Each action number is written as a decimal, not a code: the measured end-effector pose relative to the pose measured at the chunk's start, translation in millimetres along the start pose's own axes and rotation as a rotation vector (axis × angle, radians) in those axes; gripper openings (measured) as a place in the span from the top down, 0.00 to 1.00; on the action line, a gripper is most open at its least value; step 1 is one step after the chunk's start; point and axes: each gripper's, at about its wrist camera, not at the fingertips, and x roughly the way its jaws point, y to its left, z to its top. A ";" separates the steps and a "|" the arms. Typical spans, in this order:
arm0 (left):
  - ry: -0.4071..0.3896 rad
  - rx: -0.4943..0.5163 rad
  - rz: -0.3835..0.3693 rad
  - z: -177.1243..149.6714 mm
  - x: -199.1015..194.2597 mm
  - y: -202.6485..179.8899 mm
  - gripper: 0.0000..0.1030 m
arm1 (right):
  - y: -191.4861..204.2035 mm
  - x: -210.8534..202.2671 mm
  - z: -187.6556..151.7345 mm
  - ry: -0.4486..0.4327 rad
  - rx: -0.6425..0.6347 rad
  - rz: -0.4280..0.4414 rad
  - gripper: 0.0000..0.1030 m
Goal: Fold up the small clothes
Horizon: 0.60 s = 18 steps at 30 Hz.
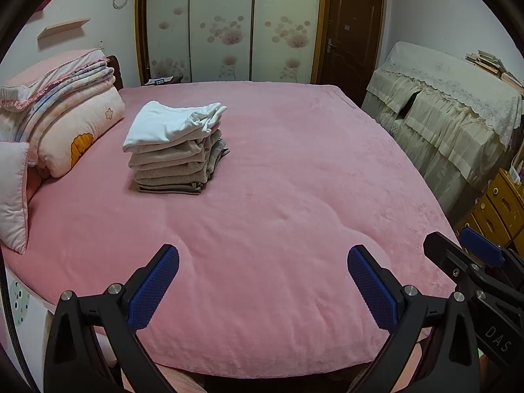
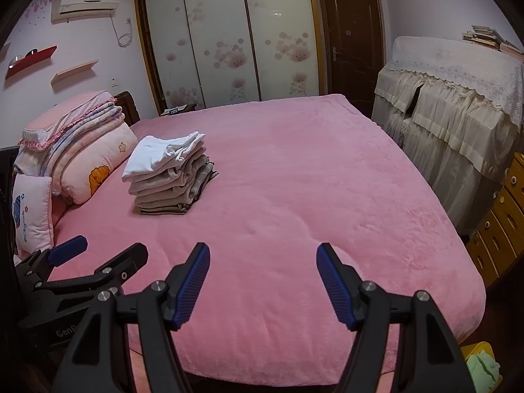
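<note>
Surface: a pink blanket [image 1: 278,196] is spread flat over the whole bed, softly creased near the front edge.
Stack of folded clothes [image 1: 175,147]: set on the blanket towards the headboard side, a white piece on top, beige and grey ones beneath; nothing is touching it.
Bedding beside the stack: a folded quilt [image 1: 65,114] and a small pillow [image 1: 13,193] are piled just left of the stack, against the bed's head.
Room behind the stack: a wardrobe [image 1: 229,26] with flowered sliding doors is seen, and a dark door [image 1: 350,29] to its right.
Room right of the stack: a piece of furniture under a lace cover [image 1: 452,104] stands well apart from it, past the bed's edge, with a wooden drawer chest [image 1: 501,206] nearer the front.
Left gripper [image 1: 263,286]: jaws are held wide apart above the front of the blanket, nothing between the blue pads; far from the stack.
Right gripper [image 2: 263,285]: jaws are spread too, empty, over the same front strip of blanket.
Shown only by the right wrist view: an air conditioner [image 2: 85,5] high on the wall above the quilt, a red shelf [image 2: 31,60] below it, and a yellow bin [image 2: 481,363] by the bed's near corner.
Container: something pale green is seen in the yellow bin; what it is cannot be told.
Shared: each gripper is caught at the edge of the other's view.
</note>
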 end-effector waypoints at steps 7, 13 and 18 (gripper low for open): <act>0.005 0.002 0.012 -2.0 0.0 -0.9 0.01 | 0.9 0.1 -1.5 0.006 0.002 0.000 0.34; 0.007 0.008 0.021 -3.8 0.5 -1.8 0.01 | 2.7 1.6 -5.3 0.000 -0.008 -0.027 0.34; 0.010 0.007 0.016 -5.7 0.5 -0.7 0.01 | 0.9 5.9 -10.4 0.016 -0.007 -0.038 0.34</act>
